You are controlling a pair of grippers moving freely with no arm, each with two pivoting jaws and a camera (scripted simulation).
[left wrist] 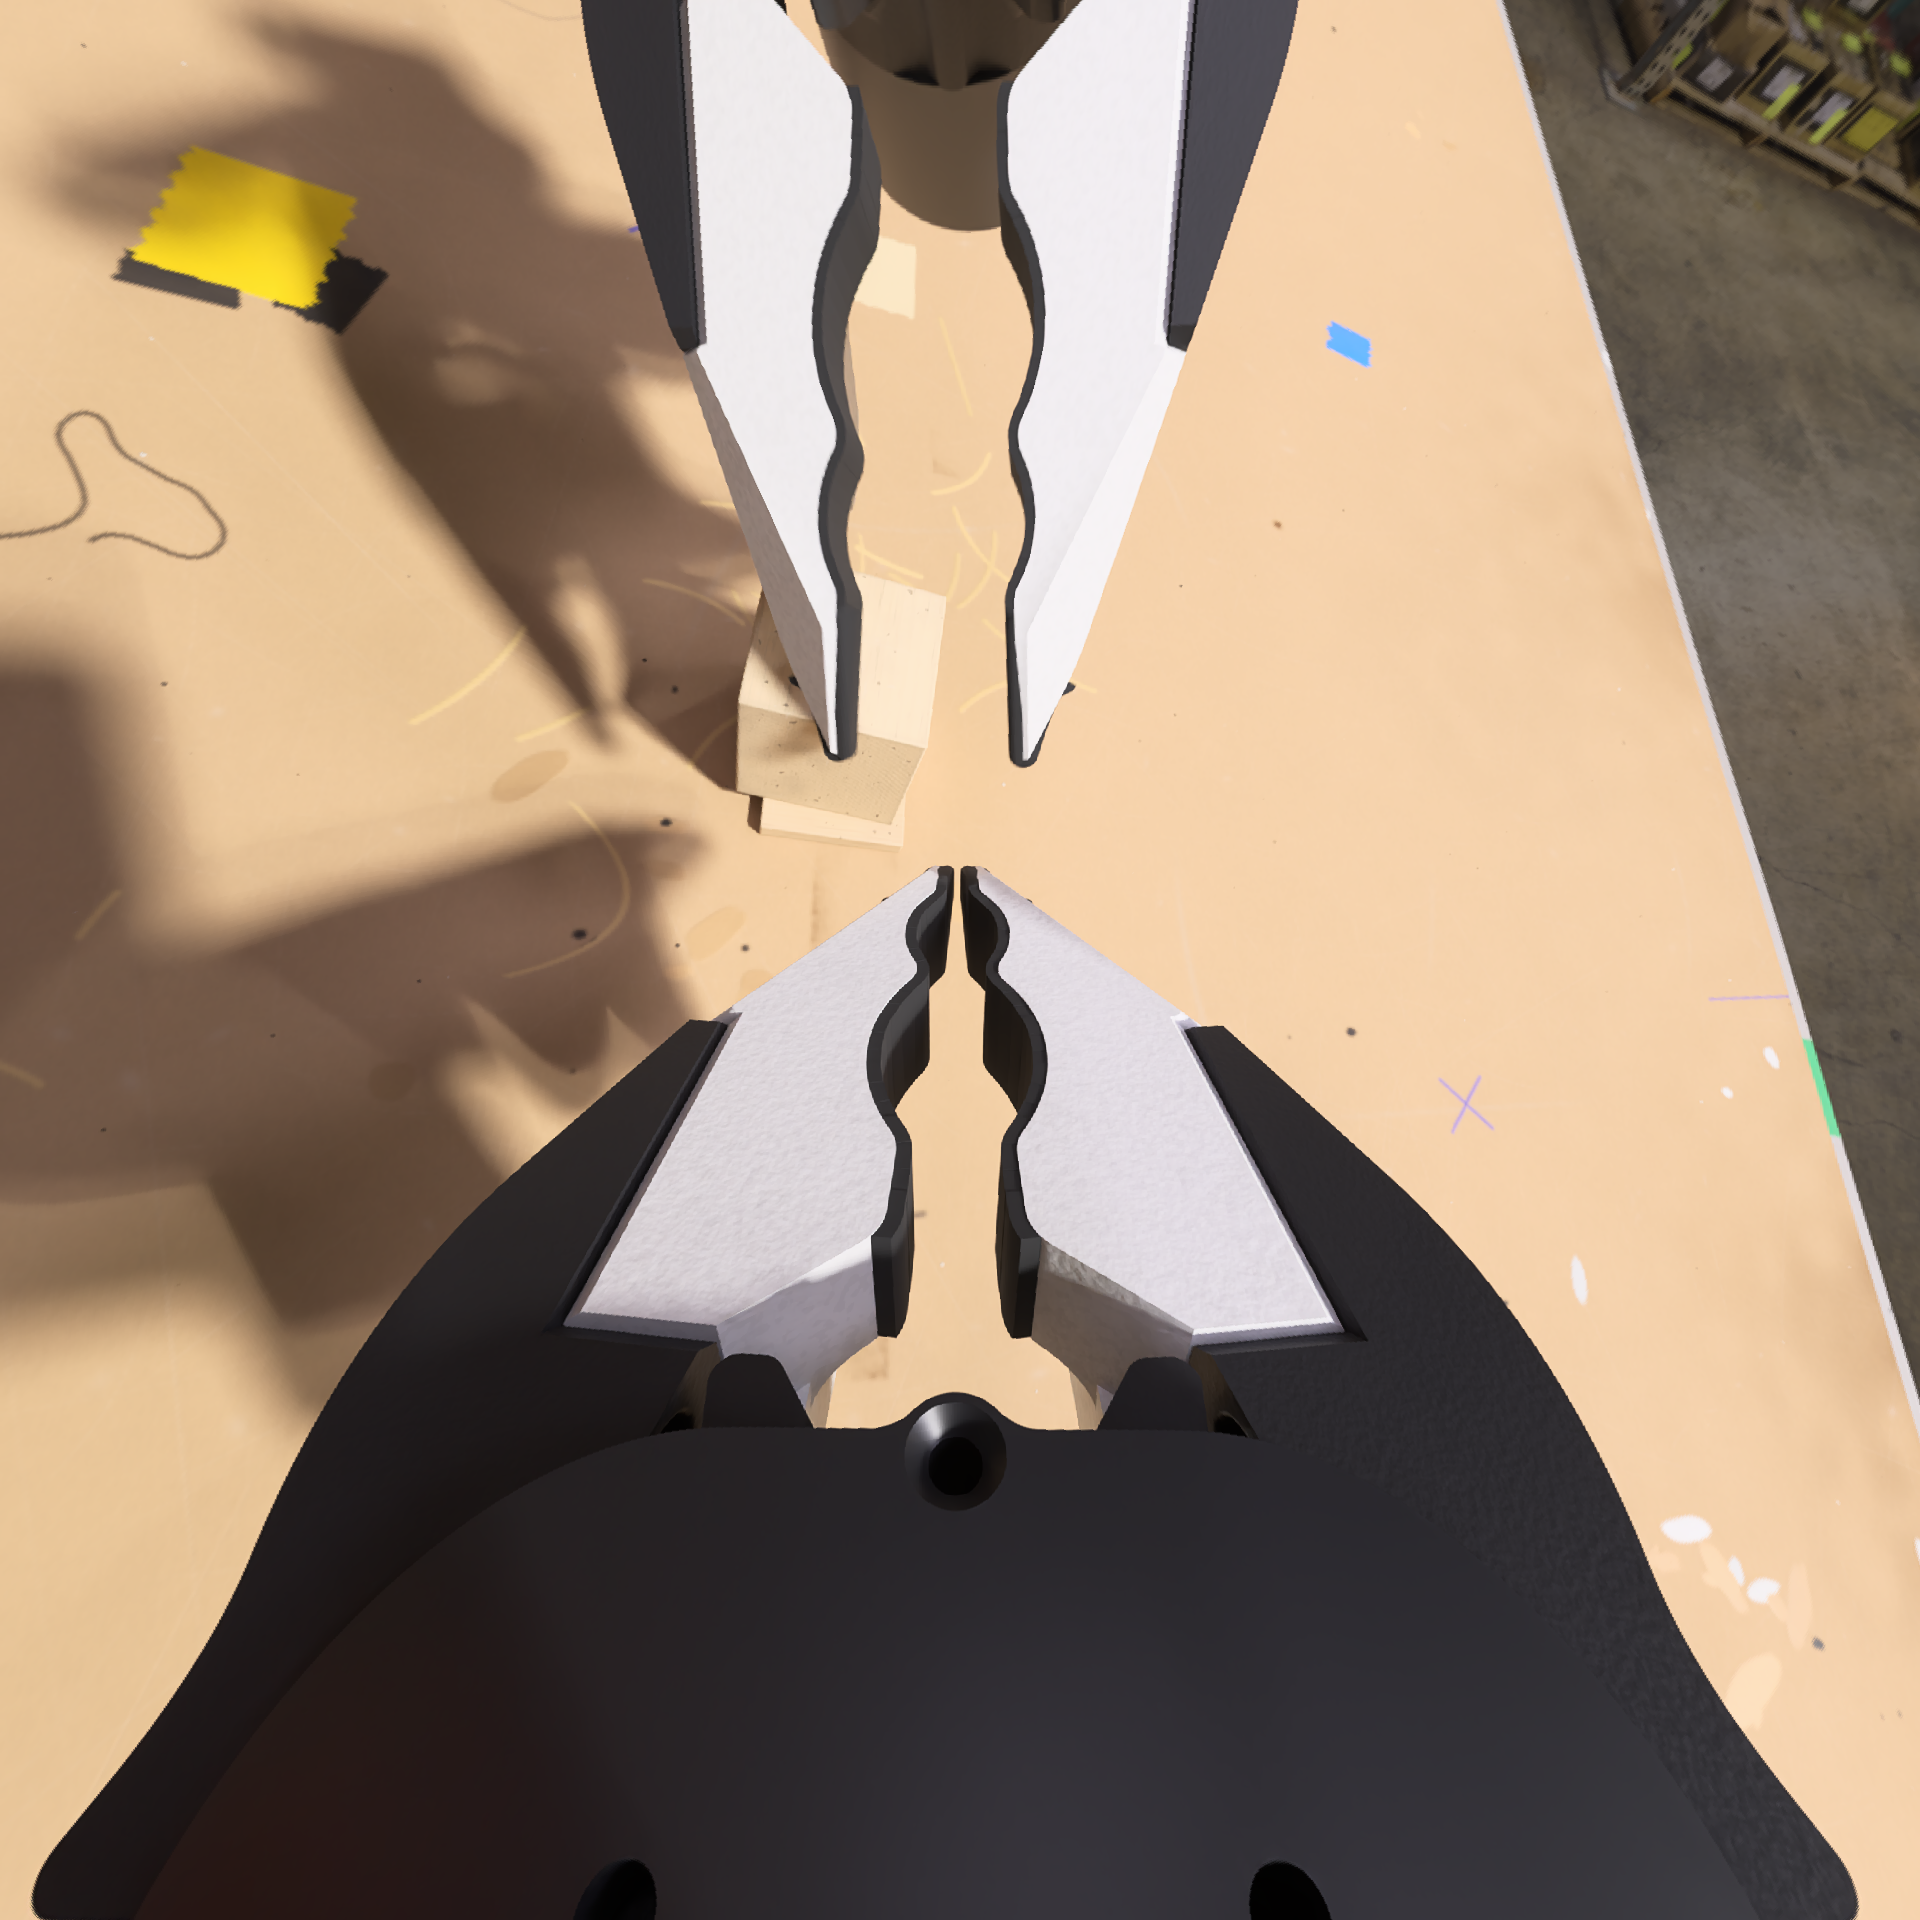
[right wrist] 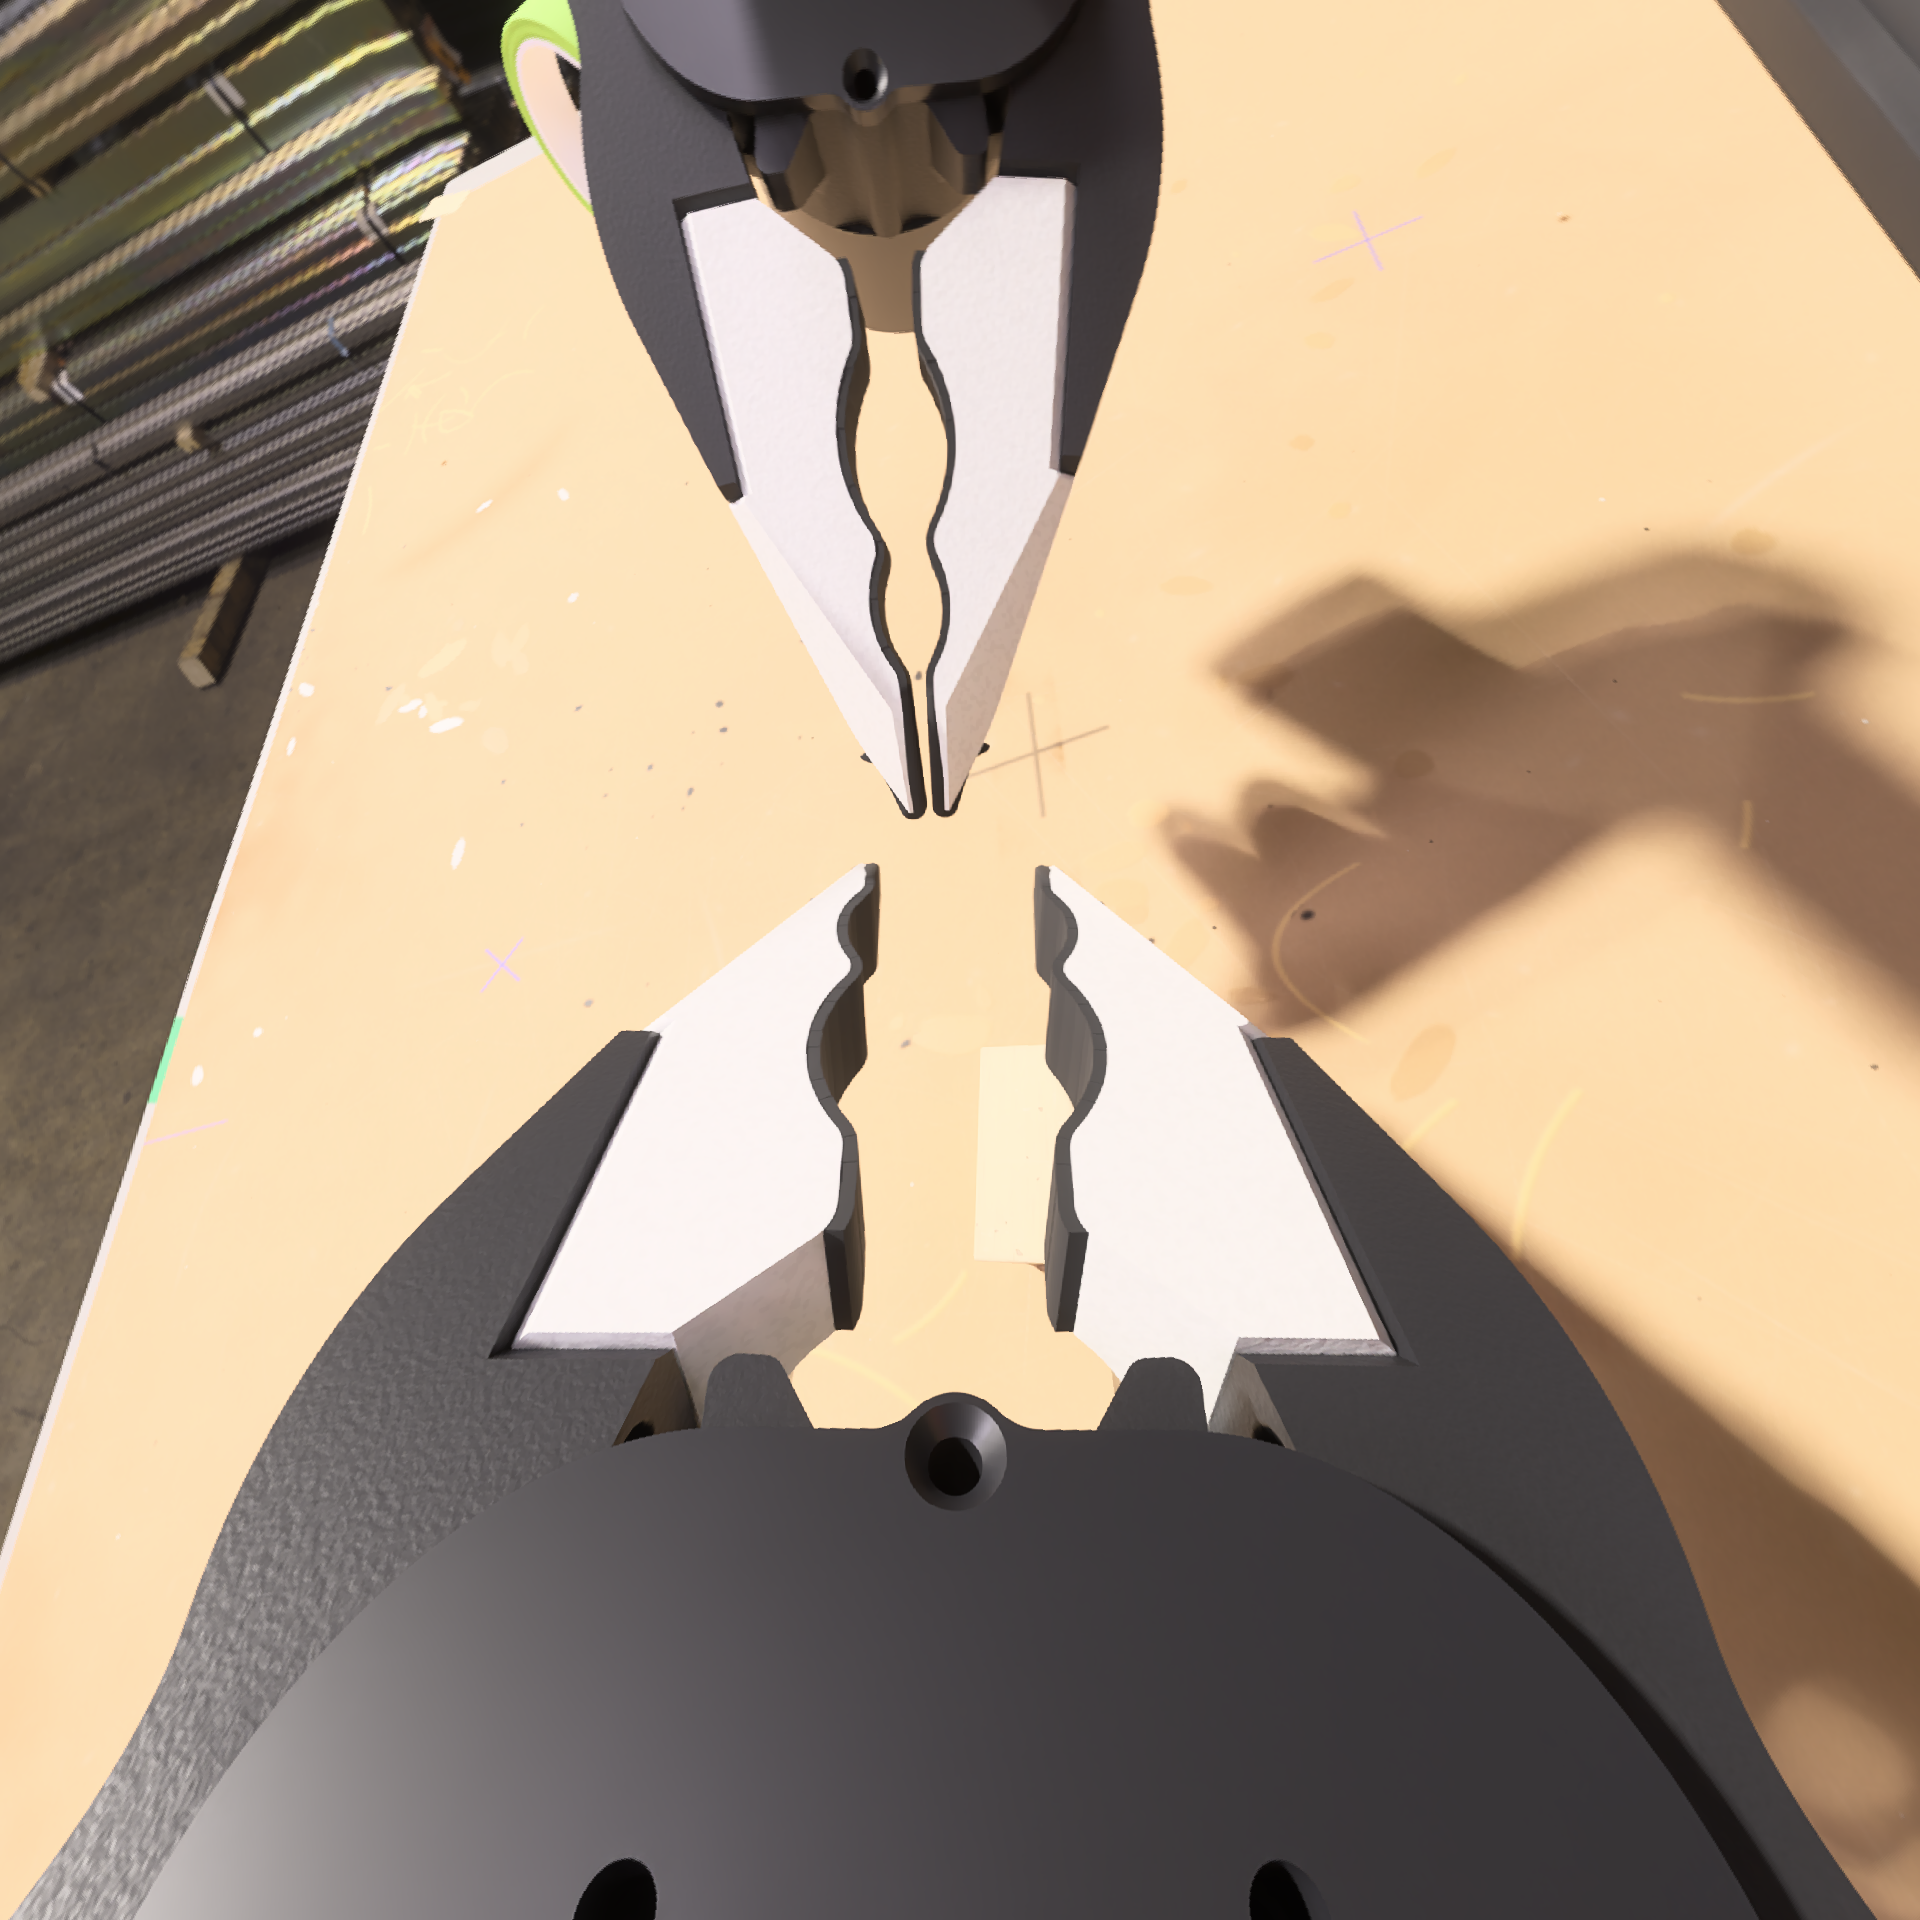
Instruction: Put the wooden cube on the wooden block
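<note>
A pale wooden cube [left wrist: 896, 665] rests on a thin flat wooden block [left wrist: 831, 828] on the tan table, just beyond my left gripper [left wrist: 956, 873], which is shut and empty. My right gripper [left wrist: 932, 753] comes in from the far side, open and empty. Its one finger stands in front of the cube and its other finger is off to the cube's right. In the right wrist view my right gripper [right wrist: 956, 873] is open, with a pale wooden piece [right wrist: 1013, 1143] below between its fingers, partly hidden by one finger. The left gripper [right wrist: 928, 810] faces it, shut.
A yellow and black tape patch [left wrist: 244, 234] and a blue tape bit [left wrist: 1349, 343] lie on the table. The table edge [left wrist: 1704, 644] runs along the right. A green tape roll [right wrist: 535, 94] sits behind the left gripper. Metal rods [right wrist: 187, 312] lie beyond the table.
</note>
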